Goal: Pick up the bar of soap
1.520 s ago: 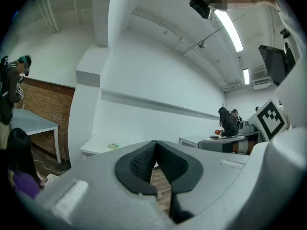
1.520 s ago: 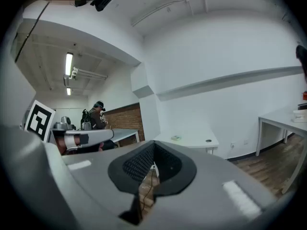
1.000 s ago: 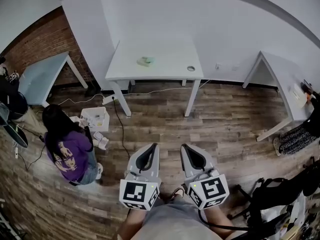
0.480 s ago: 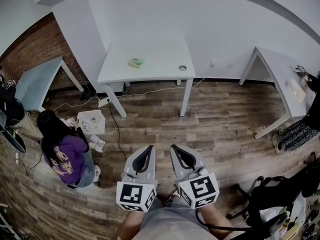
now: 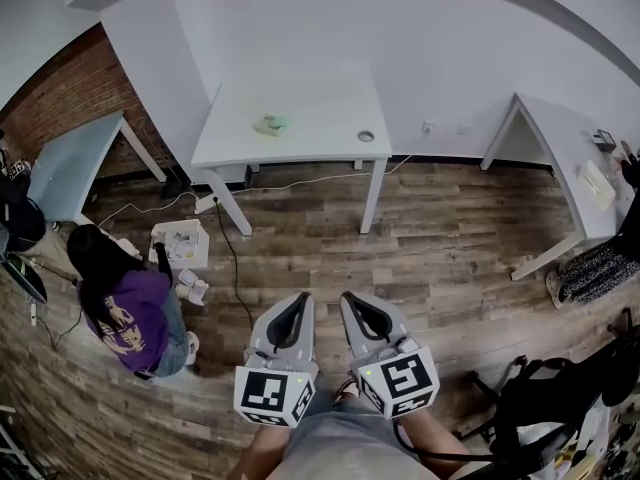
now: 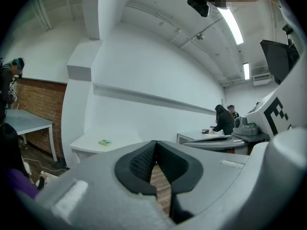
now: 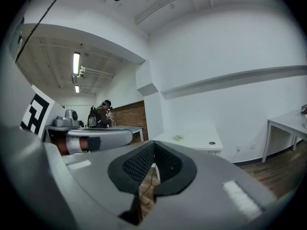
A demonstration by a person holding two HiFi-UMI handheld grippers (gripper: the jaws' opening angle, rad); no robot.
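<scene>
Bar of soap: a small pale-green bar of soap (image 5: 270,124), flattish with rounded corners, lies on the white table (image 5: 320,103), left of the top's middle and well in from every edge.
Soap's axis: in the head view its long side runs roughly along the table's front edge, left to right. It is too small to tell one end from the other.
Table: a smooth matt rectangular top on slanted white legs. A round cable hole (image 5: 365,136) sits near the front right, well apart from the soap.
Left fingers: the left gripper (image 5: 299,302) has a grey moulded shell and black ribbed pads. Its own view shows the tips pressed together with nothing pinched, and only floor shows through the gap behind them.
Right fingers: the right gripper (image 5: 351,302) has the same build, and its tips also meet with nothing between them.
Placing: both grippers sit low and side by side above the floor, pointing toward the table and well apart from it.
Floor: brown wood-grain planks (image 5: 450,258) lie open between the grippers and the table's front edge. A dark cable (image 5: 237,268) trails down from near the table's left leg.
Left margin: a person in a purple top (image 5: 130,303) crouches beside a white box (image 5: 182,243), near a brick wall (image 5: 70,98) and a pale grey-blue table (image 5: 75,163).
Right margin: a second white table (image 5: 560,158) stands well apart.
Back edge: a plain white wall (image 5: 400,38) rises directly behind the table.
</scene>
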